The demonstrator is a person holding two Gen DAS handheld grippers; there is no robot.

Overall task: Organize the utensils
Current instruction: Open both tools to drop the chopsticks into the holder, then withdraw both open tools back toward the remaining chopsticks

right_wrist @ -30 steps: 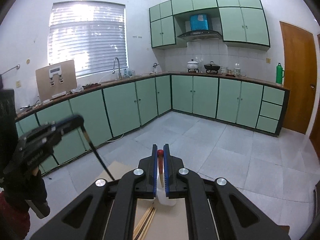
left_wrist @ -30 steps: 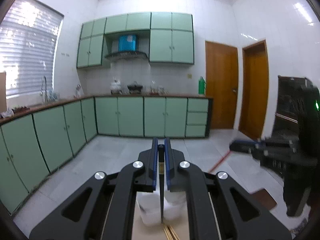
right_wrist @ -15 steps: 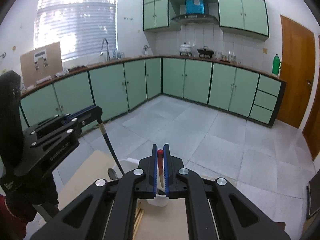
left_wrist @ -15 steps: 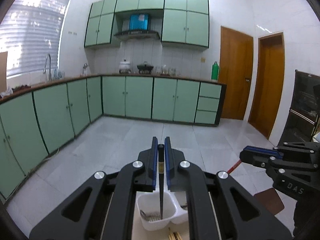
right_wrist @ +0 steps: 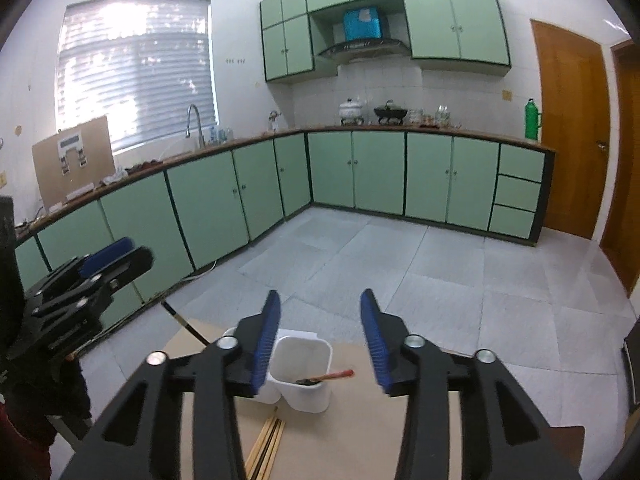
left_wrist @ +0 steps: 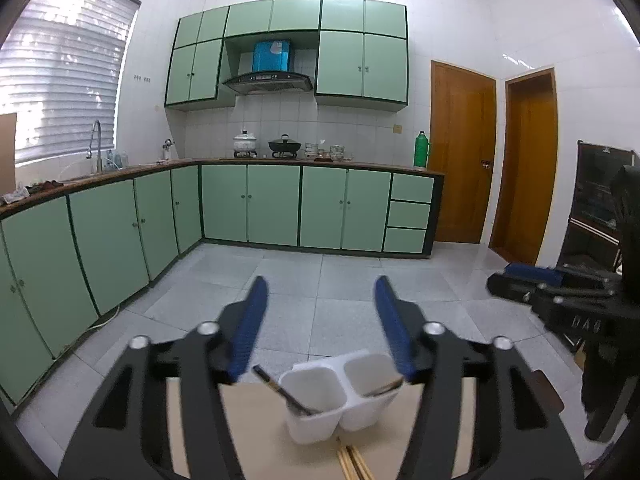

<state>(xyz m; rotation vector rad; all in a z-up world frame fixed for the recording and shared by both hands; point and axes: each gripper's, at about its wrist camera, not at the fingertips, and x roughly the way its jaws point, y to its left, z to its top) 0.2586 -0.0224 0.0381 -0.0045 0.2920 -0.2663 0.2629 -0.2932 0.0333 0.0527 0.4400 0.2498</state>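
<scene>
Widest thing in front of both tools is the pale tan tabletop [left_wrist: 256,420], spreading beneath and ahead of the fingers. Beyond its far edge lie the grey floor tiles [left_wrist: 304,272] and the green kitchen cabinets [left_wrist: 272,208].

Next, the left gripper [left_wrist: 320,328]: its blue-padded jaws are spread wide apart, with nothing between them. The right gripper [right_wrist: 318,338] is likewise spread wide and carries nothing. From the left wrist view the right tool appears off to the right; from the right wrist view the left tool sits off to the left.

Straight ahead of both tools, low between the fingers, stands the white plastic two-compartment utensil holder [left_wrist: 340,396], upright on the tabletop. In the left wrist view its left cup holds a dark-handled utensil [left_wrist: 280,390], leaning out to the left over the rim, its head down in the cup. The right cup holds a second utensil; here only a dark sliver shows at the rim. The right wrist view shows it better: a red-handled utensil [right_wrist: 334,376] lies tilted in the nearer cup, handle pointing right past the rim, dark head inside.

Smallest of all, a bundle of light wooden chopsticks [left_wrist: 352,462] lies flat on the table, just on the tool side of the holder, outside it.
</scene>
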